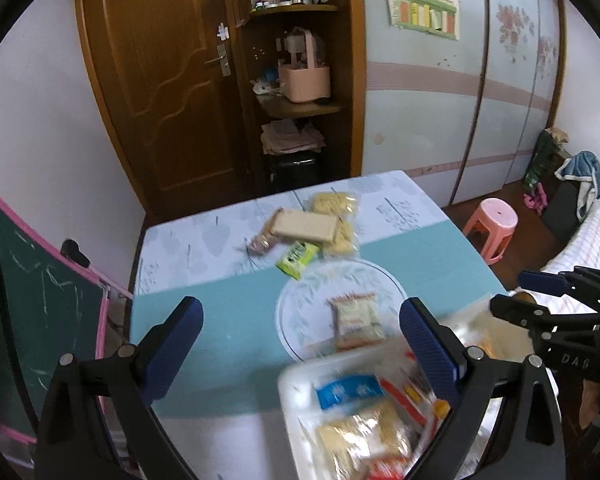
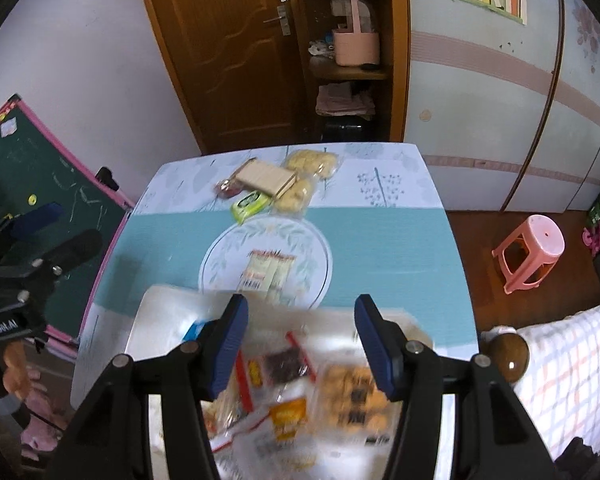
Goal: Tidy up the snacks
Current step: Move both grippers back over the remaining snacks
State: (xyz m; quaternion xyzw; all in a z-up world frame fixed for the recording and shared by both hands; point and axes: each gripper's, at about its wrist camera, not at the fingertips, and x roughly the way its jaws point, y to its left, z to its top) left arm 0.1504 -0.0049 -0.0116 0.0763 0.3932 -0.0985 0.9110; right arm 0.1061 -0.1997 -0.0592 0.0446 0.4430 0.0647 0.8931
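Hovering over white tray (image 2: 156, 312) | left gripper (image 1: 300, 344) gaping empty | right gripper (image 2: 300, 344) parted, gripping nothing | plate (image 2: 220, 252) lying beyond tray

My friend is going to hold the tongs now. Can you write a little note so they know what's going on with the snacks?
Left tongs: open, holding nothing.
Right tongs: open, holding nothing, above the white tray.
White tray, near table edge: already has several snack packs.
Round plate, mid-table: one snack packet lies on it.
Far end: a wafer pack, green packet, yellow snack bags and a small reddish packet lie loose.
Left to do: sort that loose pile.
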